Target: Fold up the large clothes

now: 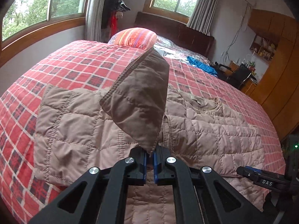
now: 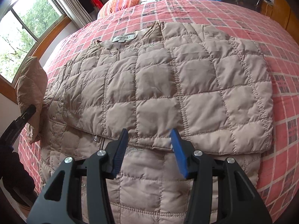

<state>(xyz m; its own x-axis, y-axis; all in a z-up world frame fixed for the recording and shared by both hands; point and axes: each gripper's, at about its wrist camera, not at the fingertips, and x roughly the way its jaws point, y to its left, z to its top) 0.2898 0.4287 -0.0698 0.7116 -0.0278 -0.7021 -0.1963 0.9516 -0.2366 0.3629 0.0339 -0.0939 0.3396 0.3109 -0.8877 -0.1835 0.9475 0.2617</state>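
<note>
tan quilted jacket point(image 2: 158, 85) is spread on the bed point(image 2: 280, 112), 1 sleeve point(image 1: 142, 100) lifted up. left gripper point(image 1: 149, 155) has its fingers clamped on the sleeve's cuff. right gripper point(image 2: 147, 141) hangs over the hem, fingers apart.

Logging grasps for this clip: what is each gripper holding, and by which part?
Left gripper pinches the jacket by a lifted sleeve's cuff corner; right gripper is open, holding nothing.
</note>
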